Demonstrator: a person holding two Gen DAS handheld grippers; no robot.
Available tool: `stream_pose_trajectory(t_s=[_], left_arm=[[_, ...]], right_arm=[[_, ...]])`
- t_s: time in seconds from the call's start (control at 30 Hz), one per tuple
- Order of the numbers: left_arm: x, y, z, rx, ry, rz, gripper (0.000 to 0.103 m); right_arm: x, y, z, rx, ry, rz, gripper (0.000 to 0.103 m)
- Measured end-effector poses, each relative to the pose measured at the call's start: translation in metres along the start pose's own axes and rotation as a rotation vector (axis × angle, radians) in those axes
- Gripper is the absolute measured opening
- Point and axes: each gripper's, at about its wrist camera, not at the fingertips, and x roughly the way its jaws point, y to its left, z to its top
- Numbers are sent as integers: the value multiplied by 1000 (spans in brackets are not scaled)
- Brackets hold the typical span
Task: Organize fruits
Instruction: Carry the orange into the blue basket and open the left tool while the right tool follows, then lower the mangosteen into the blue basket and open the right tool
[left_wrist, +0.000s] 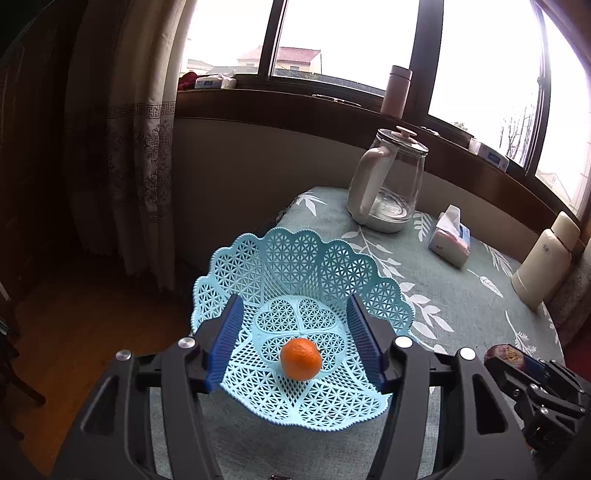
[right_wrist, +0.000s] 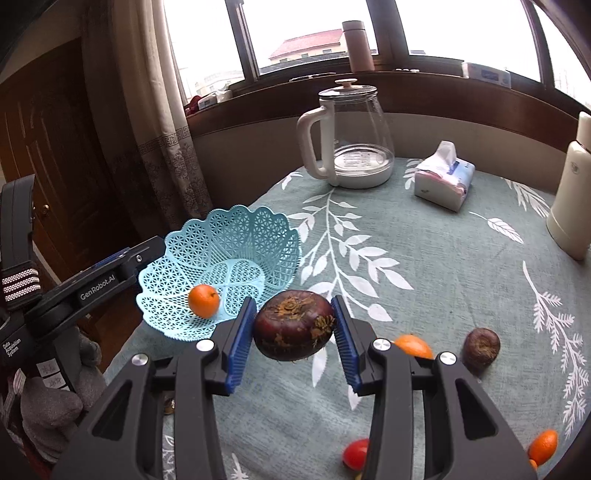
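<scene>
Right wrist view puts the biggest thing under you: the table (right_wrist: 424, 295) with its green leaf-print cloth. At its far edge stands the glass kettle (right_wrist: 349, 142), and to its right lie the tissue pack (right_wrist: 443, 177) and a cream flask (right_wrist: 572, 192). Nearer you, at the left edge of the table, sits the blue lattice basket (right_wrist: 236, 254), and one orange (right_wrist: 203, 301) rests inside it on the near side. Your right gripper (right_wrist: 295, 325) has its blue pads closed against both sides of a dark purple round fruit (right_wrist: 294, 325), which you hold just to the right of the basket's near rim. On the cloth to the right lie a second dark fruit (right_wrist: 481, 348), another orange (right_wrist: 413, 345) partly hidden behind your finger, a small red fruit (right_wrist: 355, 453) and an orange fruit at the corner (right_wrist: 542, 446). In the left wrist view your left gripper (left_wrist: 295, 332) has its fingers spread wide, empty, one on each side of the basket (left_wrist: 295, 258), with the orange (left_wrist: 300, 359) lying between them, apart from both pads.
</scene>
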Motion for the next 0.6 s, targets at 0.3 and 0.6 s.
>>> stream_pose_trajectory(t_s=[0.3,0.6], left_arm=[[-11,18,9,-39,-45,49,77],[-13,22,11,-51,-53,47,89]], right_arm=[[36,39,21,-38,20,59,42],[49,37,23,-12,39,42,44]])
